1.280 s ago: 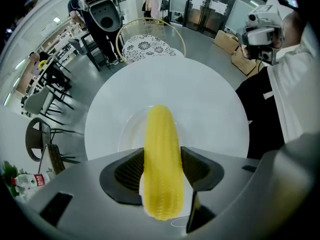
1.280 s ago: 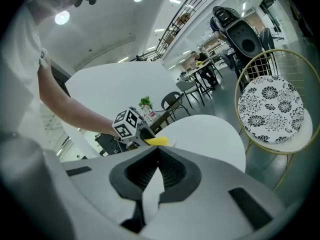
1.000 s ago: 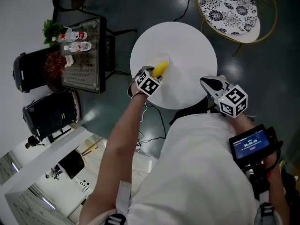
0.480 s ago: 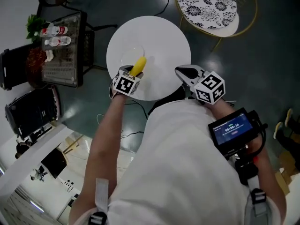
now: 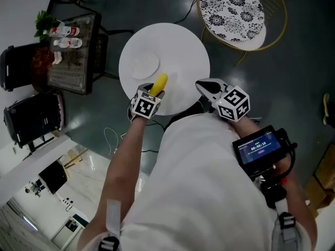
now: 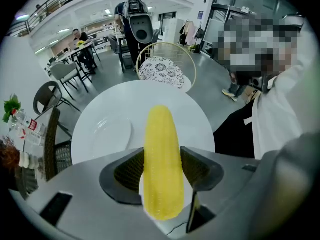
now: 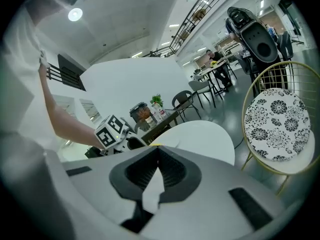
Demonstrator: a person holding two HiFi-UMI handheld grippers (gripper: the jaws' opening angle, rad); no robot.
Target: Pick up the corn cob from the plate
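The yellow corn cob [image 5: 158,83] is clamped lengthwise in my left gripper [image 5: 155,91], above the near part of the round white table [image 5: 183,51]. In the left gripper view the corn cob [image 6: 161,149] stands between the two dark pads [image 6: 129,171], tip pointing away, held off the tabletop. The pale plate [image 6: 107,132] lies bare on the table to the left of the cob; in the head view the plate [image 5: 145,65] is just beyond it. My right gripper [image 5: 203,85] hovers at the table's near right edge, jaws shut with nothing in them [image 7: 157,154].
A gold wire chair with a black-and-white patterned cushion [image 5: 234,7] stands beyond the table on the right. A dark side table with bottles and a plant [image 5: 70,46] and black appliances [image 5: 31,122] are at the left. Cables lie on the floor.
The left gripper has drawn the corn cob off the plate and back toward the table's near edge. The right gripper stays at the table's near right edge.
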